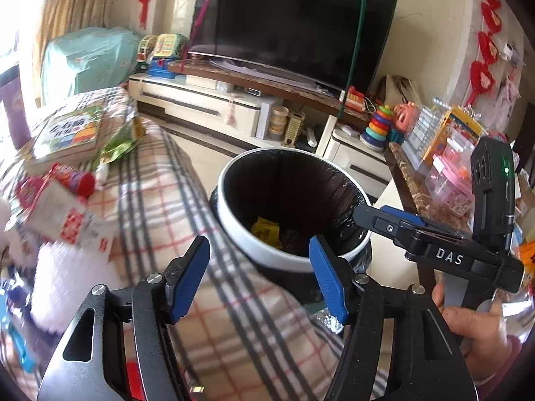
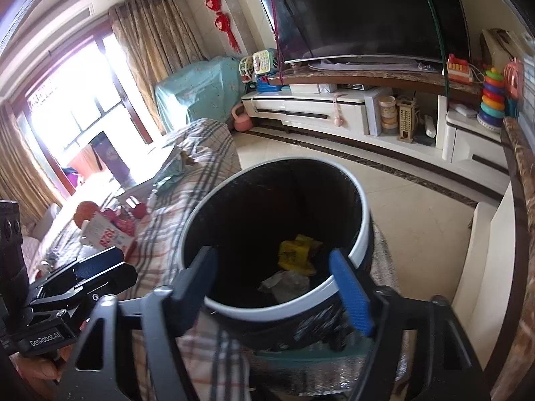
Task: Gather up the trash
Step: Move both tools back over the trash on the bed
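A: Both grippers are spread, gripping nothing: the left gripper (image 1: 260, 279) and right gripper (image 2: 279, 287) hover at the near rim of the bin (image 2: 362, 230).

B: Trash?

A: A yellow wrapper (image 2: 297, 250) lies inside the bin; left of the bin, on the plaid cover (image 1: 160, 200), a blurred red-and-white packet (image 1: 63, 214), probably litter.

B: Risk?

A: Reaching left could knock the bin's rim.

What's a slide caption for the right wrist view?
Right gripper, open and empty, above bin holding yellow wrapper; left gripper at left.
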Demonstrator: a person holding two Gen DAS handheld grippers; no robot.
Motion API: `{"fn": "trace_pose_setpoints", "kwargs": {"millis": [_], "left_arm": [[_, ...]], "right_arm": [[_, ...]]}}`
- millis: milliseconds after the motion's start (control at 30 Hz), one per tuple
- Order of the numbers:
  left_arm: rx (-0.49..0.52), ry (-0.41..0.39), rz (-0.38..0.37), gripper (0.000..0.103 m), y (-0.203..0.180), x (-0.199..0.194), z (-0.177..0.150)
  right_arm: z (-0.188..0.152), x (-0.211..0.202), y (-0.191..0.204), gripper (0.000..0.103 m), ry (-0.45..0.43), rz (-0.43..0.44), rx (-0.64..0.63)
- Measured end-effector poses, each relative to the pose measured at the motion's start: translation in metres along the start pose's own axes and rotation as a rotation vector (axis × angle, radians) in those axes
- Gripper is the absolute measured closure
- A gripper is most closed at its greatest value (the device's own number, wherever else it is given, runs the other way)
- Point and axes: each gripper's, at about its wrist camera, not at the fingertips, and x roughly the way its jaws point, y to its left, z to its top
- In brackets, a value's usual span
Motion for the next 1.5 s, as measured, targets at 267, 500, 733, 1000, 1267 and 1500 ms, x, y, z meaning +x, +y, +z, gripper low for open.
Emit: {"fn": "trace_pose_setpoints", "kwargs": {"millis": [267,500,733,1000,1267,1500], "left_arm": [[-0.039,-0.031,0.041,0.036,0.017,-0.034,-0.023],[-0.098,-0.059,0.071,0.035,0.041,-0.065,-0.041],[-0.132,-0.079,0.114,0.035,0.061,-0.089,-0.056],[-0.209,-0.086,0.188,0.034,0.095,-0.111,-0.078],[-0.286,-0.067,0.255,0.034,0.131,-0.121,-0.098],[-0.313,-0.05,0.292,0.034,0.15,-0.122,-0.106]], "right_arm": [[-0.022,-0.007,0.02,0.023,0.008,0.026,0.006],[-0.037,-0.012,0.044,0.02,0.016,0.059,-0.008],[-0.051,-0.012,0.068,0.019,0.039,0.098,-0.026],[-0.066,-0.009,0.099,0.019,0.072,0.145,-0.072],[-0.077,-0.003,0.125,0.019,0.107,0.185,-0.111],[-0.086,0.001,0.139,0.019,0.139,0.222,-0.141]]}}
